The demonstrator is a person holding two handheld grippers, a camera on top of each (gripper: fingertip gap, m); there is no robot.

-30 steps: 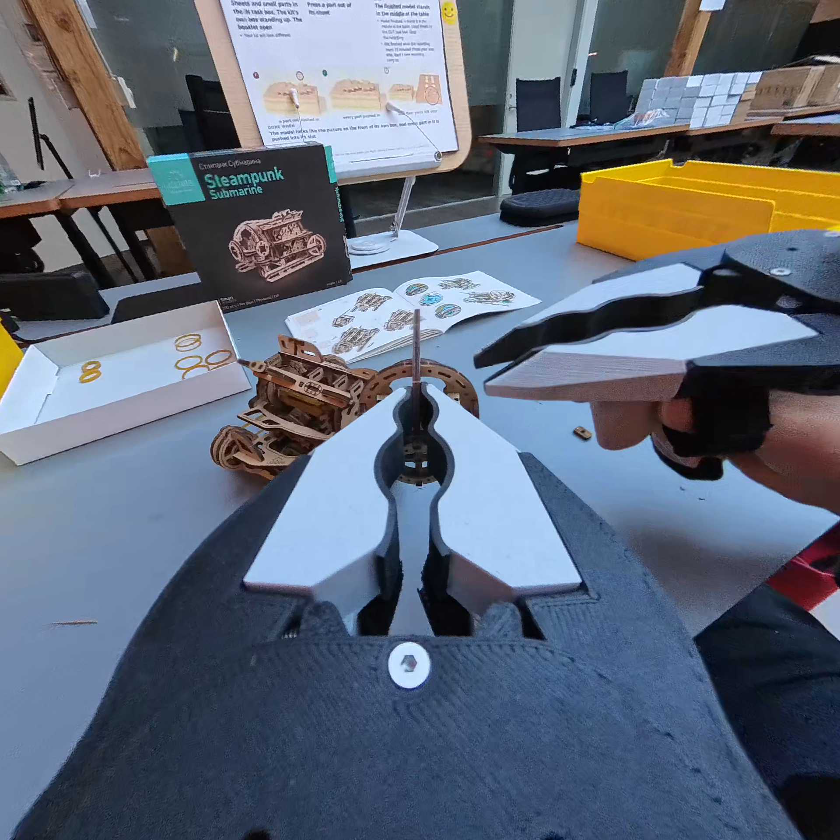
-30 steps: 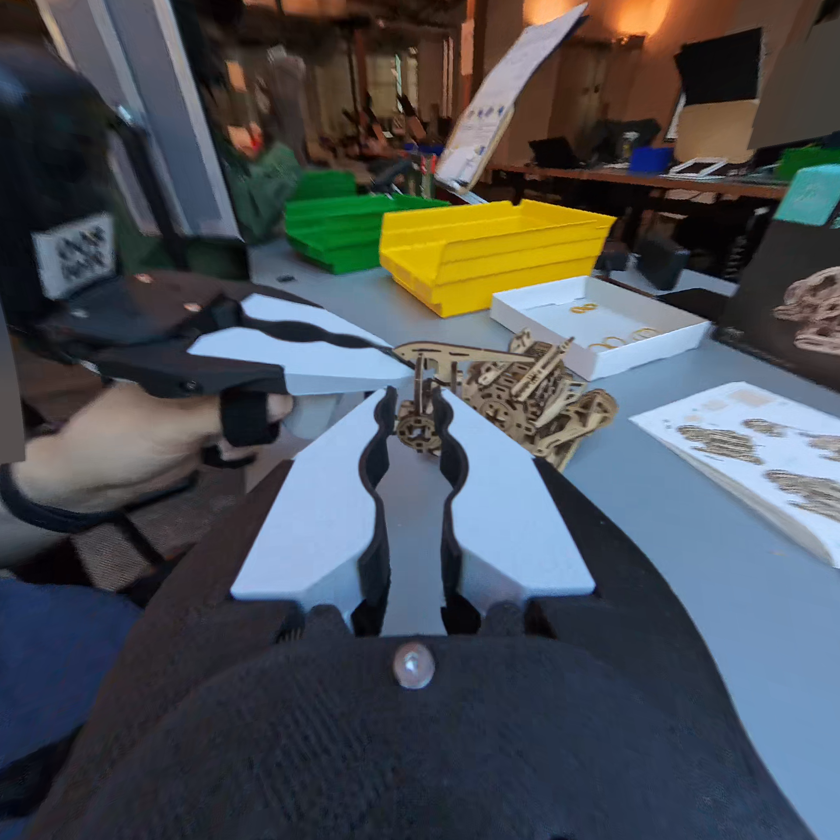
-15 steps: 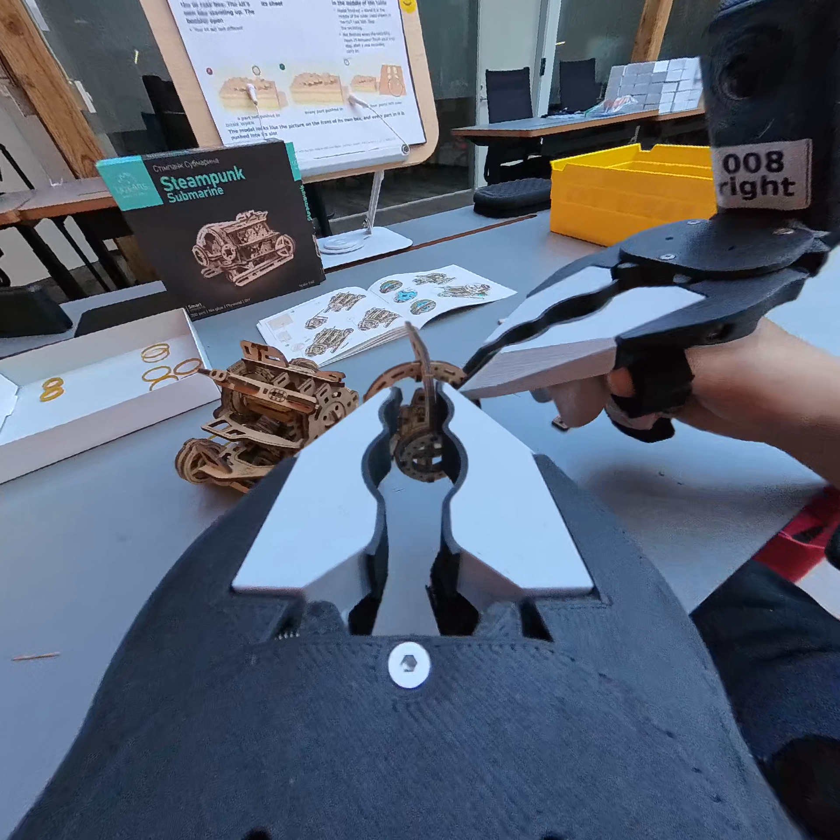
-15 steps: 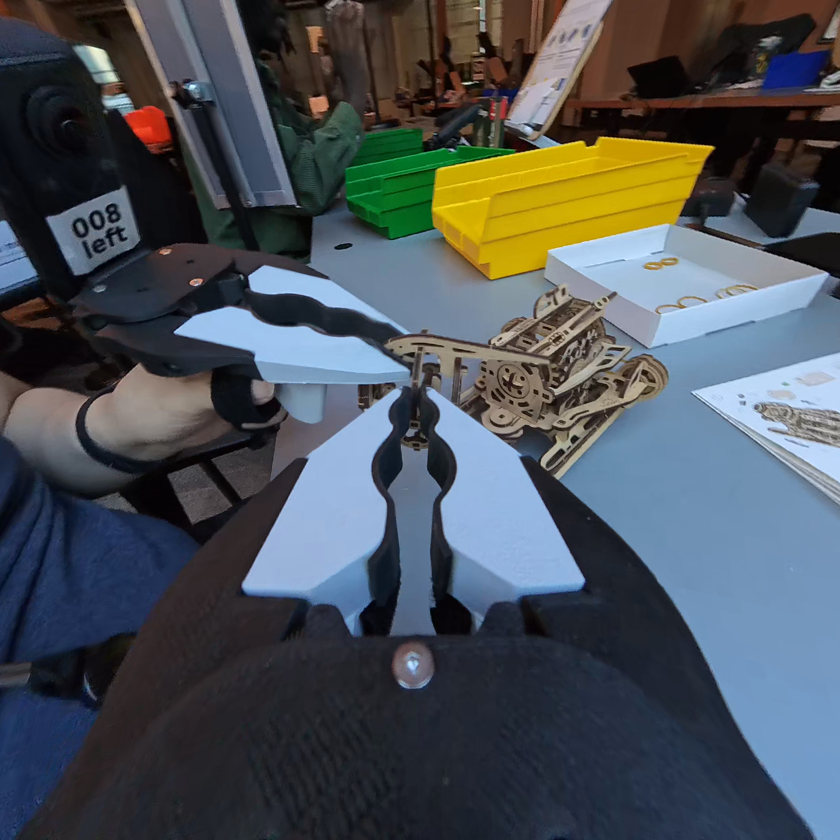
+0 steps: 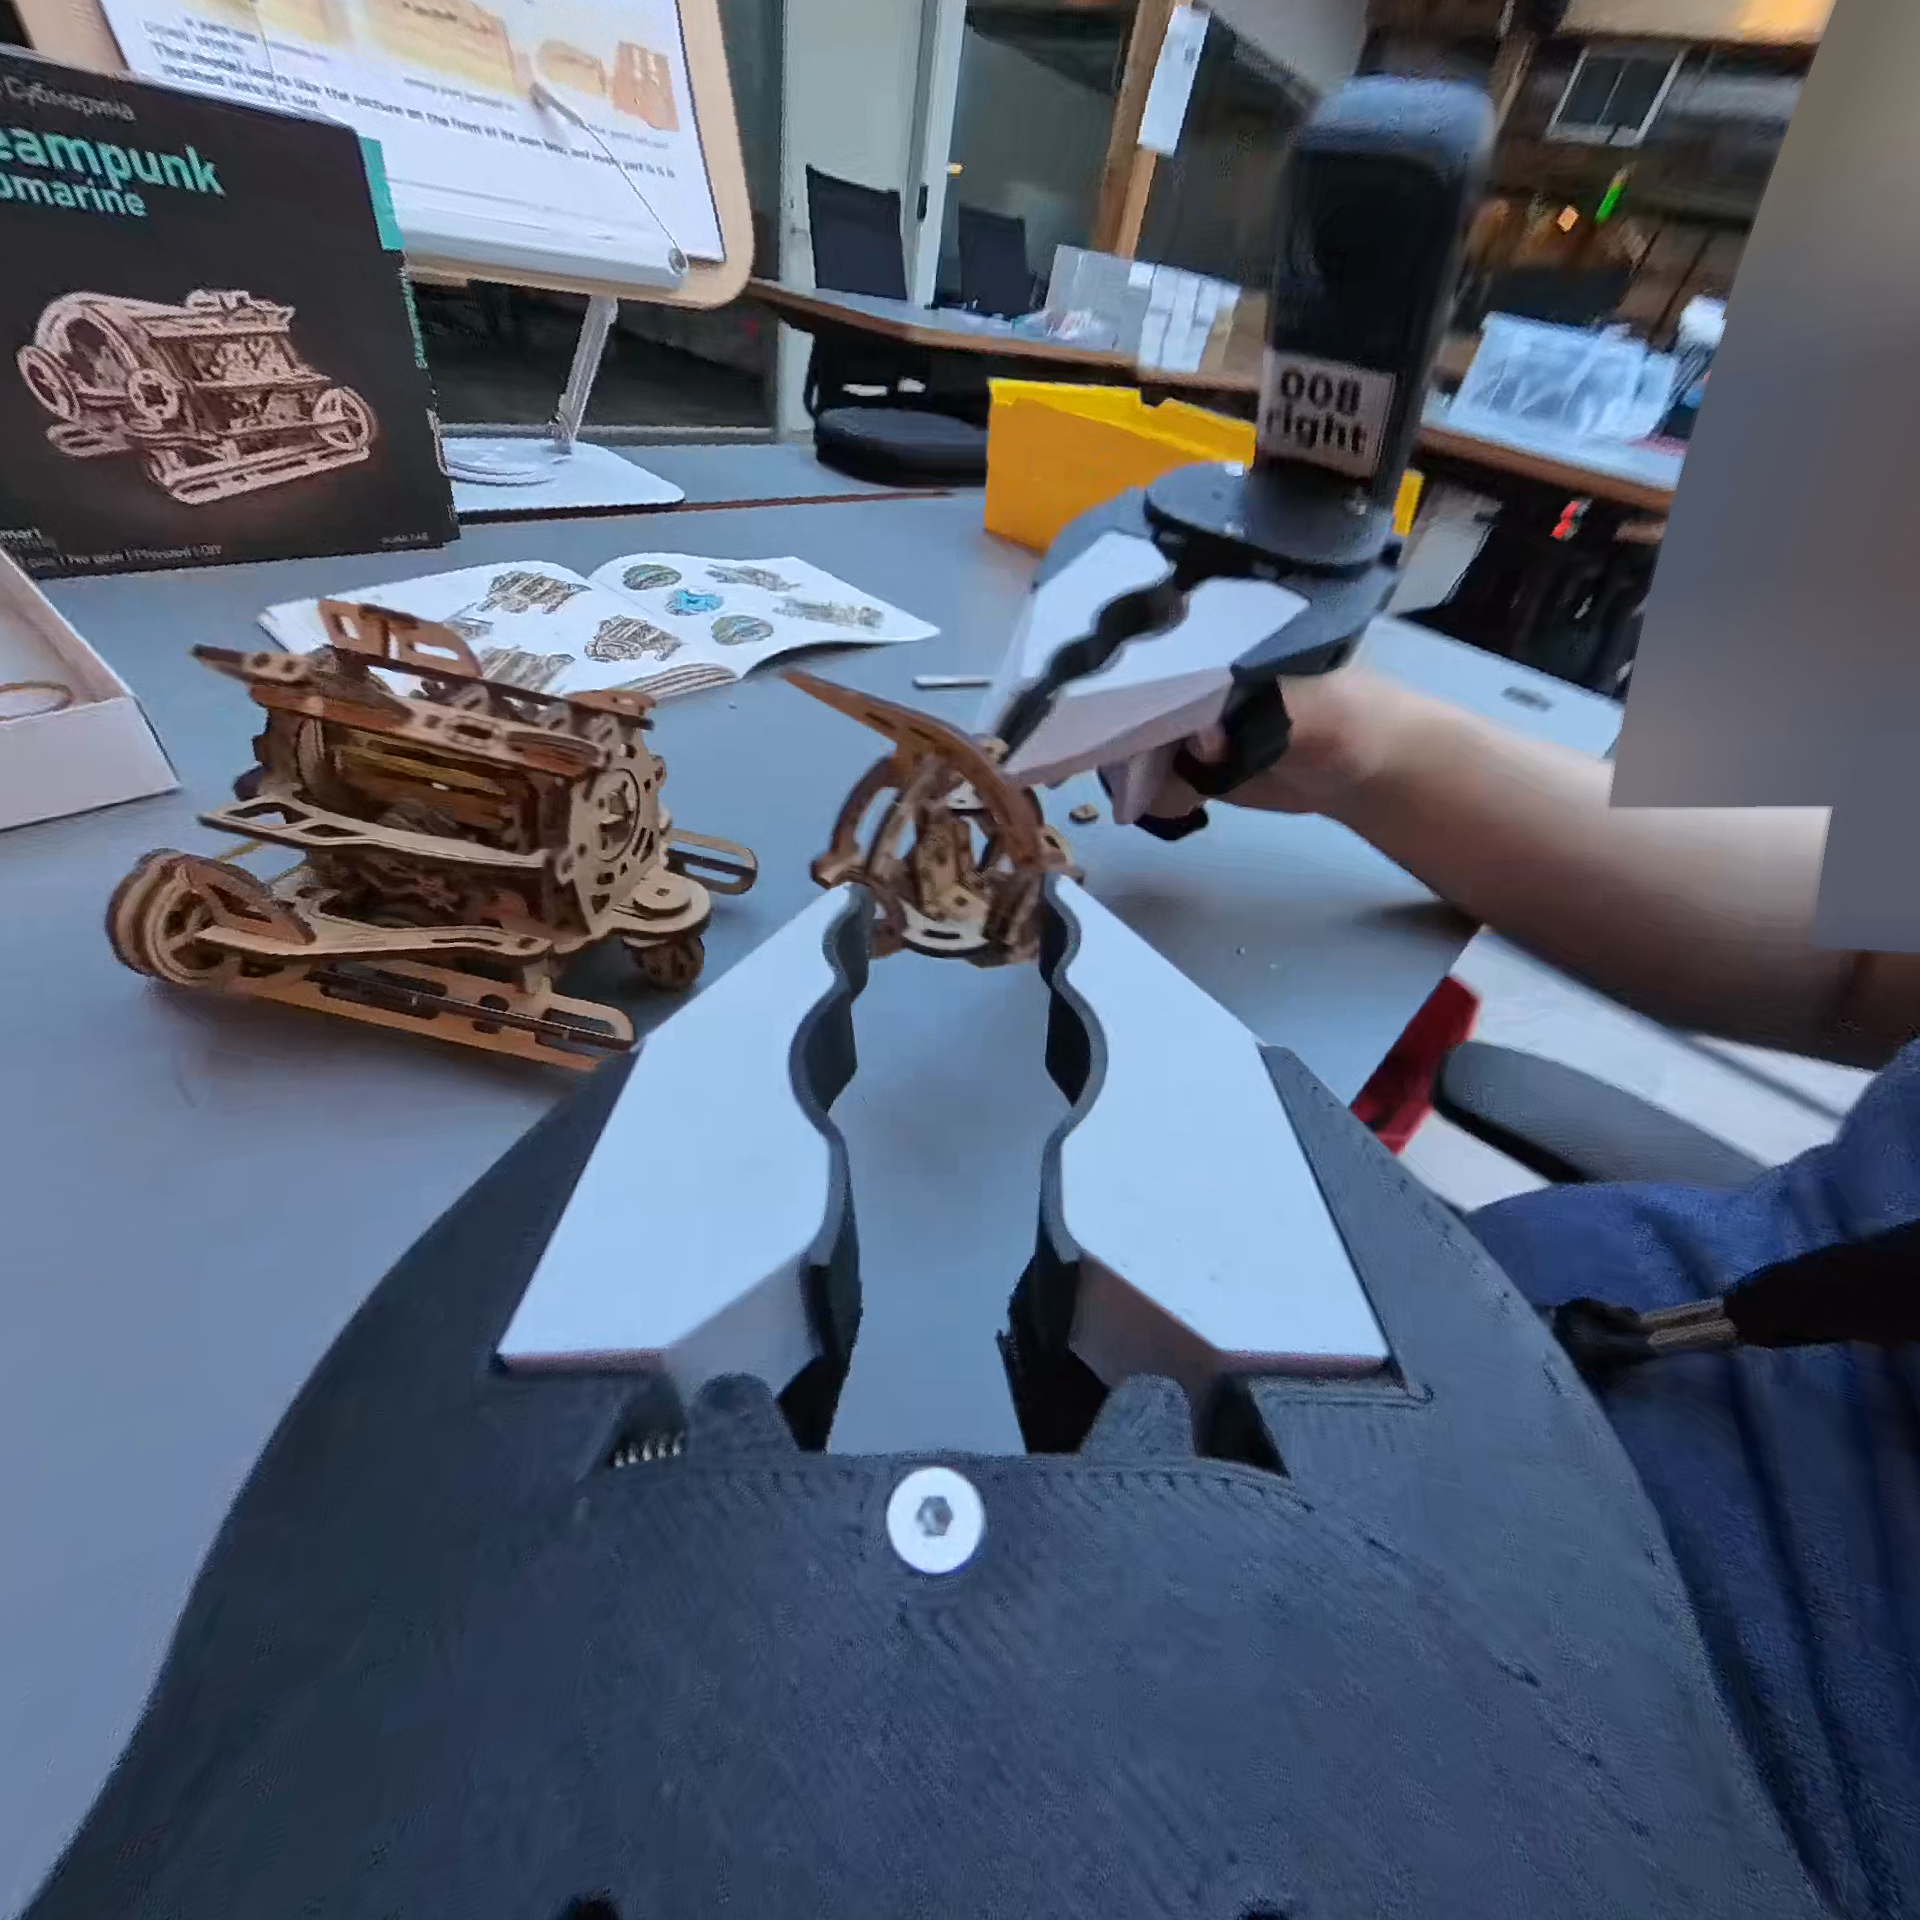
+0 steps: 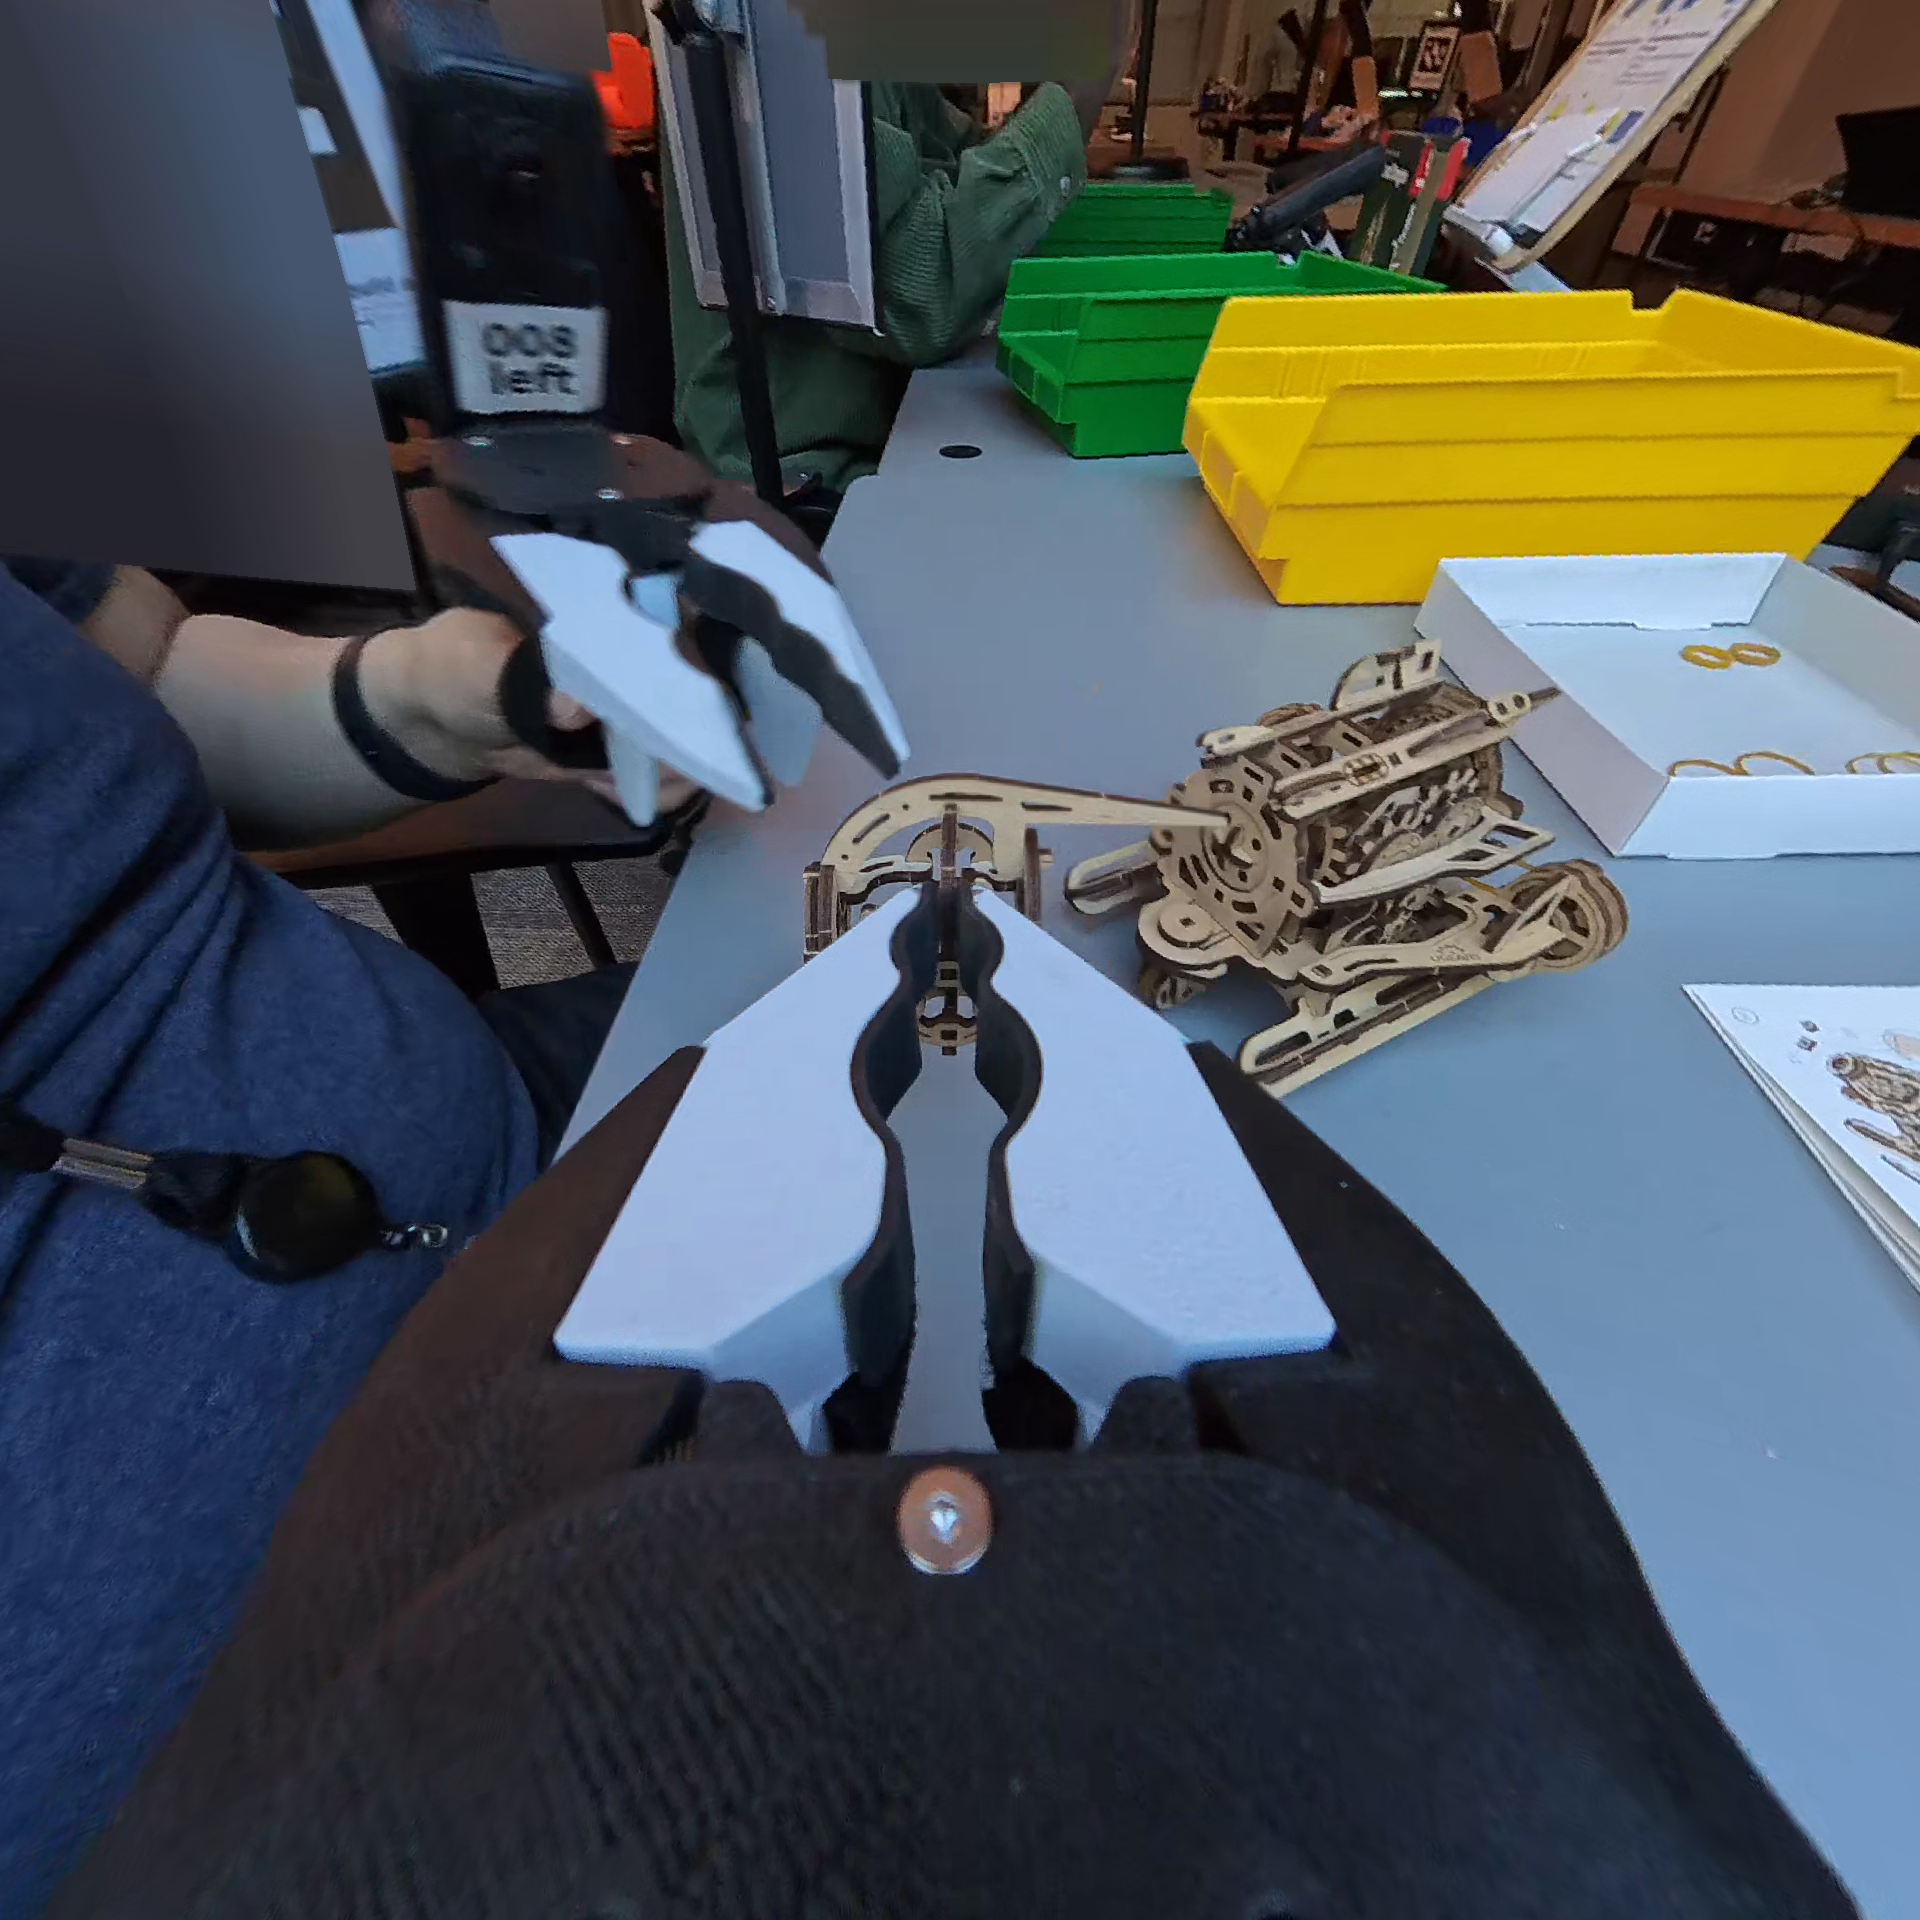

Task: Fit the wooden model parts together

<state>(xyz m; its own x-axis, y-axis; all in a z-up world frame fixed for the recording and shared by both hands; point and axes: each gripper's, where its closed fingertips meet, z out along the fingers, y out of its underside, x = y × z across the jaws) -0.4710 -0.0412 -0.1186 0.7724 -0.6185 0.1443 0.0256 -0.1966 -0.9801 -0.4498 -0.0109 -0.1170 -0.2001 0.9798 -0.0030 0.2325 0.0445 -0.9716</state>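
The white tray [image 6: 1538,665] holds yellow rings [image 6: 1730,656]; the right gripper [image 6: 943,894] pinches the arched wooden part [image 6: 961,805], the left gripper [image 5: 951,894] gapes.

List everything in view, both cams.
wooden model: 1, tan, on the table, mid-left
small wooden part: 1, tan, held beside the model
kit box: 1, black, upright at the back
booklet: 1, white, open behind the model
tray: 1, white, beside the model
rings: several, yellow, in the tray
bins: a yellow stack, with green bins beyond
instruction board: 1, white, on a stand
table: grey
left gripper: open, near the part
right gripper: shut on the small wooden part
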